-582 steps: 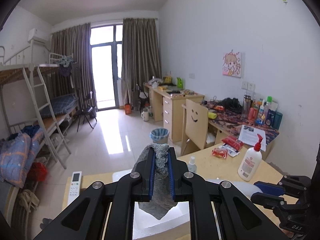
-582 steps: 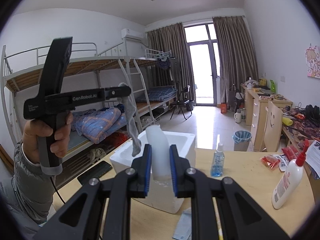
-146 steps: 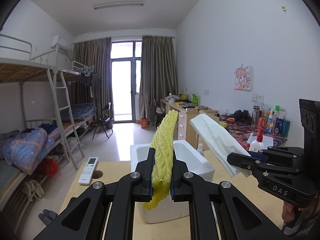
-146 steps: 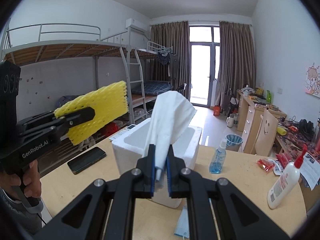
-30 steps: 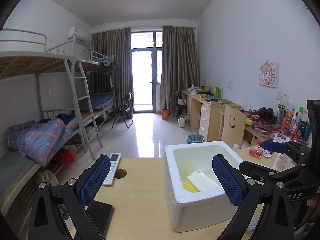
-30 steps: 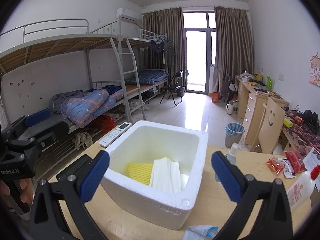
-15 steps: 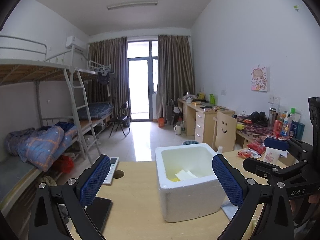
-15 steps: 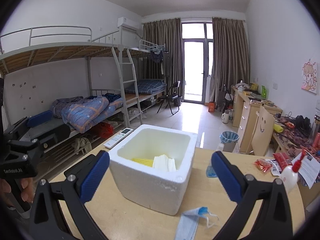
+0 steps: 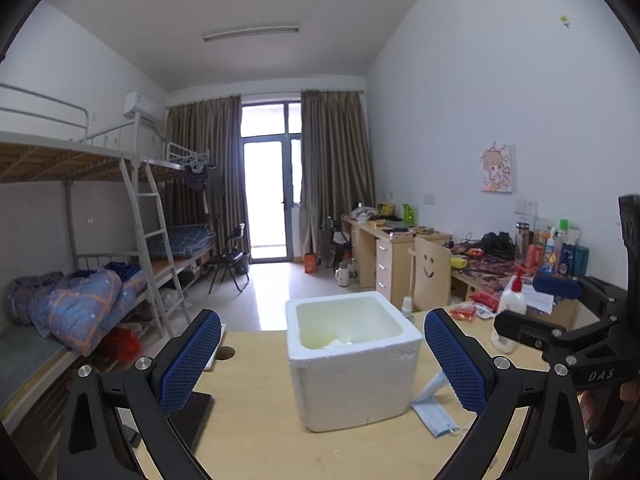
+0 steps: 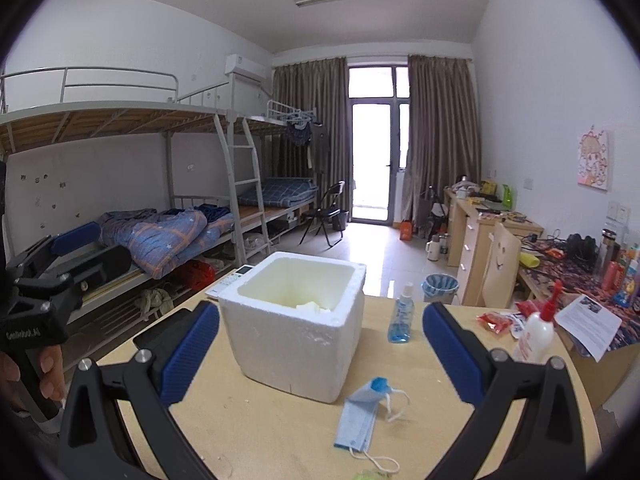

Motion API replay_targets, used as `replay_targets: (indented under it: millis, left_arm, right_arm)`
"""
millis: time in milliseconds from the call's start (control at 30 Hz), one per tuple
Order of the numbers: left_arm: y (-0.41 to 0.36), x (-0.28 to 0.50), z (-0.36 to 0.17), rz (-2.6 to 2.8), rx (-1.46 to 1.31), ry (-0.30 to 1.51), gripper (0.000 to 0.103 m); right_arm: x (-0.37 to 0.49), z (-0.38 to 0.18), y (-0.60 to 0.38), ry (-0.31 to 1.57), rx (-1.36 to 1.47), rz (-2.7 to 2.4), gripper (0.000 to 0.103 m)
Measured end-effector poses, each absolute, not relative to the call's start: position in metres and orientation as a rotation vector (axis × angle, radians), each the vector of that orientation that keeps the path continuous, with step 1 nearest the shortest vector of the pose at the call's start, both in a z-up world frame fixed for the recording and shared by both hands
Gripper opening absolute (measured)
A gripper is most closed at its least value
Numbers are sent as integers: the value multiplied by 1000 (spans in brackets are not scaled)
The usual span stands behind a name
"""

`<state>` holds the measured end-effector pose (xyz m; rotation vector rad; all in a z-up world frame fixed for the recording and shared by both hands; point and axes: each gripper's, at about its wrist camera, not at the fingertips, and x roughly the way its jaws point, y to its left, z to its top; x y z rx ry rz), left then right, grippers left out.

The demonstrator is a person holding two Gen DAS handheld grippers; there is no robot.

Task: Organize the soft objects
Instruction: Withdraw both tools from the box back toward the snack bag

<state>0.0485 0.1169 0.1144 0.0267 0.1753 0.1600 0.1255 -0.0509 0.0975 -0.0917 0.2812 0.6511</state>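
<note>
Both sets of tongs are hanging wide apart and gripping nothing right now: the left tongs (image 9: 322, 354) and the right tongs (image 10: 320, 346) are each framing the white foam box (image 10: 298, 322) that's sitting on the wooden counter (image 10: 260, 428). A bit of pale soft stuff is peeking up inside the box (can't tell exactly what it is from this angle).

The one soft thing that's lying outside is the blue face mask (image 10: 362, 414), flat on the counter just in front of the box, ear loops trailing off toward the near edge. My guess is that's the next pickup, probably for the right tongs since it's sitting closer to them.

Where this could go sideways: the mask is thin and lying flat, so the tongs might scrape the counter and close on air, or catch only an ear loop and leave the mask dangling and swinging. The foam box looks light too, so bumping its wall while dropping something in could shove it toward the blue spray bottle (image 10: 401, 318) or the pump bottle (image 10: 536, 330) standing nearby and tip one over.
</note>
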Motion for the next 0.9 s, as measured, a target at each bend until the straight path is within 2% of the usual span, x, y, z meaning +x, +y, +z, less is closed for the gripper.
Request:
replay_targets:
  millis: [467,900]
  left_arm:
    - [98,12,72,148,6,94,102]
    - [79,5,32,117,4,107,102]
  right_arm:
    - [100,60,-89,238,-48,604,103]
    - [80,21,-107,203,-80,558,103]
